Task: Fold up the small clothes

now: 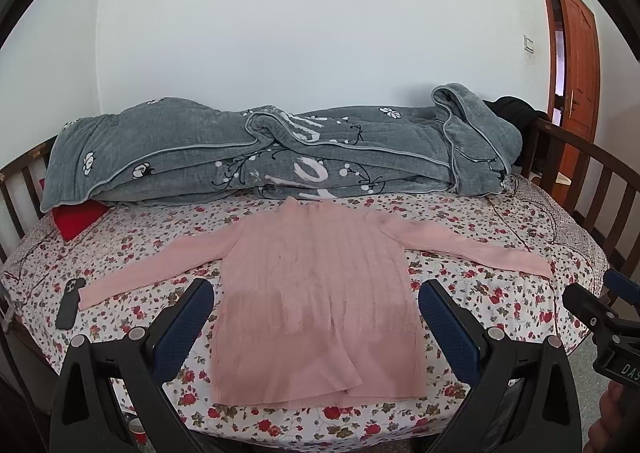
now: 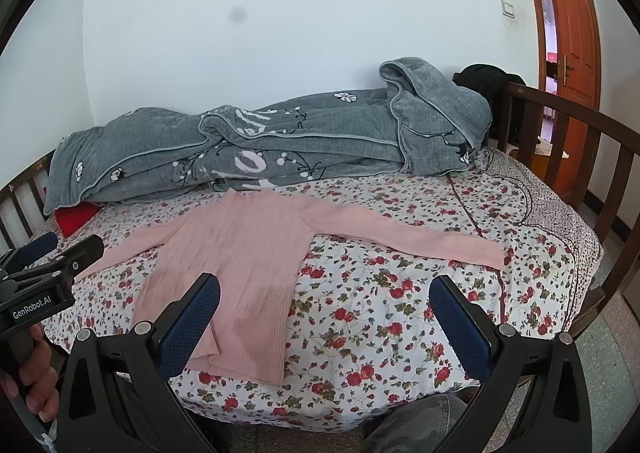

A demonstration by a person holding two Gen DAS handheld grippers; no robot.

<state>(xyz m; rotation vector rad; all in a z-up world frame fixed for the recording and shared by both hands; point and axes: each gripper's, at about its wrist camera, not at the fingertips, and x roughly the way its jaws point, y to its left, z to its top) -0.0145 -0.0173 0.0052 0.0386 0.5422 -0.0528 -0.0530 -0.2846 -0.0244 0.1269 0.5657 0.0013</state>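
Note:
A small pink ribbed sweater [image 1: 316, 293] lies flat on the floral bedsheet [image 1: 472, 293], both sleeves spread out to the sides and its hem toward me. My left gripper [image 1: 316, 305] hovers open above the sweater's lower body, nothing between its blue pads. In the right wrist view the same pink sweater [image 2: 240, 261] lies left of centre. My right gripper [image 2: 324, 313] is open over the bare sheet [image 2: 380, 313] just right of the sweater's hem. Each gripper shows at the edge of the other's view, held in a hand.
A rumpled grey quilt [image 1: 280, 149] fills the far half of the bed. A dark phone [image 1: 70, 303] lies by the left sleeve's cuff, a red cloth [image 1: 78, 219] under the quilt's corner. Wooden rails [image 2: 568, 133] ring the bed; an orange door [image 2: 572, 33] stands at right.

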